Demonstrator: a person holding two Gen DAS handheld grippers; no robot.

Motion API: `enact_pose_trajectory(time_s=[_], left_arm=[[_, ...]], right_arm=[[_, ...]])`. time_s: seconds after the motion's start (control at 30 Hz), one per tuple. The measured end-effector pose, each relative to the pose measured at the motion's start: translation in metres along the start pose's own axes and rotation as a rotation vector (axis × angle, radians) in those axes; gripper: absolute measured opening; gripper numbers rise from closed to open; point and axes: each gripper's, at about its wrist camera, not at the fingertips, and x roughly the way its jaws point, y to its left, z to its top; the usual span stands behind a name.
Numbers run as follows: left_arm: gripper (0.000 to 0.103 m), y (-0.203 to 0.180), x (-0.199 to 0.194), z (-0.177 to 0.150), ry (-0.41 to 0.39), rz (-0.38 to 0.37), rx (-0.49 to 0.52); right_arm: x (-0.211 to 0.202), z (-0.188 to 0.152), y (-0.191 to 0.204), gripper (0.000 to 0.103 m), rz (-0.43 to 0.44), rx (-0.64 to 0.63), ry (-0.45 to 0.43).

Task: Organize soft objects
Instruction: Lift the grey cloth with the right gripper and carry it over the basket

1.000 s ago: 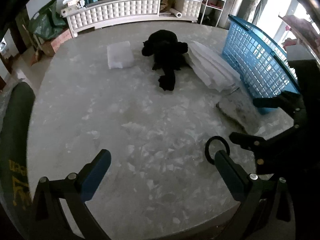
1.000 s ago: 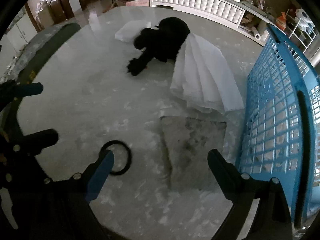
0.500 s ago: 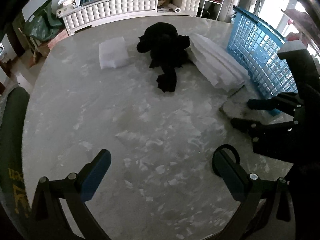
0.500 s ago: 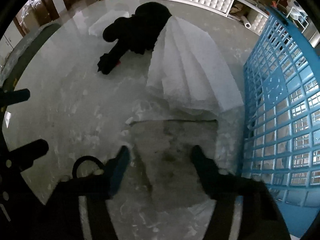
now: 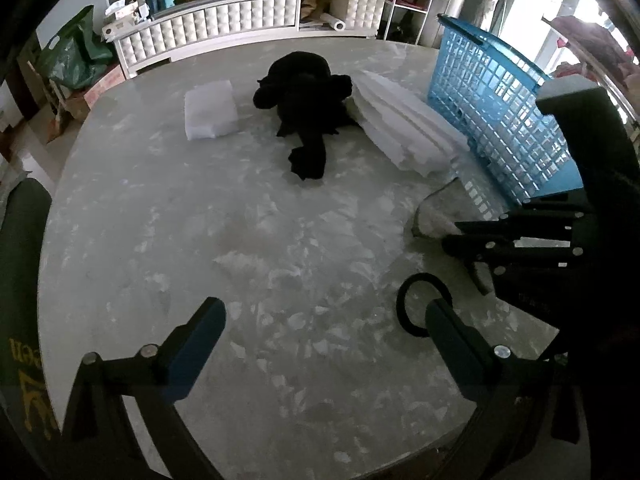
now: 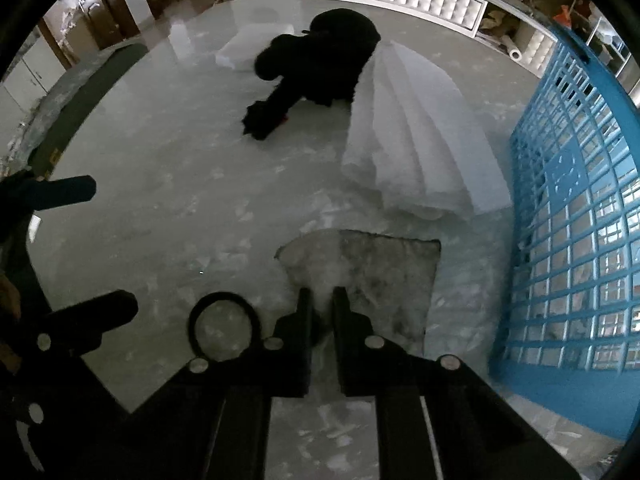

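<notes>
My right gripper is shut on the near edge of a grey mottled cloth that lies flat on the marble table beside the blue basket. In the left wrist view the right gripper pinches that cloth. My left gripper is open and empty above the table's near side. A black plush toy, a fanned white stack of sheets and a small white folded cloth lie farther back.
A black hair ring lies on the table next to both grippers. The marble table ends near a white tufted cabinet. A dark chair back stands at the left edge.
My right gripper moved forward over the grey cloth and closed from wide open onto its near edge, lifting that edge slightly. My left gripper stayed open and drifted a little.
</notes>
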Motion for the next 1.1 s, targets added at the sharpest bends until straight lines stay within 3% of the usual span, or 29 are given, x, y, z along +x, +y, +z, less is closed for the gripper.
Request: enact_pose_trajectory(time_s=[0.47,0.7,0.77,1.1], left_arm=[[0.100,-0.009,-0.047,-0.003,-0.080,-0.014,0.009],[0.100,-0.005,-0.076,-0.001,-0.120,0.016,-0.004],[0.100,-0.005,-0.077,-0.001,-0.120,0.030,-0.002],[0.100,-0.020,-0.076,0.009,-0.119,0.028,0.028]], right_arm=[[-0.073,0.012,0.019,0.009,0.042,-0.051,-0.146],[-0.084,0.006,0.008,0.009,0.032,-0.063,-0.157],[-0.073,0.015,0.008,0.009,0.039,-0.064,-0.168],[-0.112,0.011,0.000,0.009,0.083,-0.058,-0.230]])
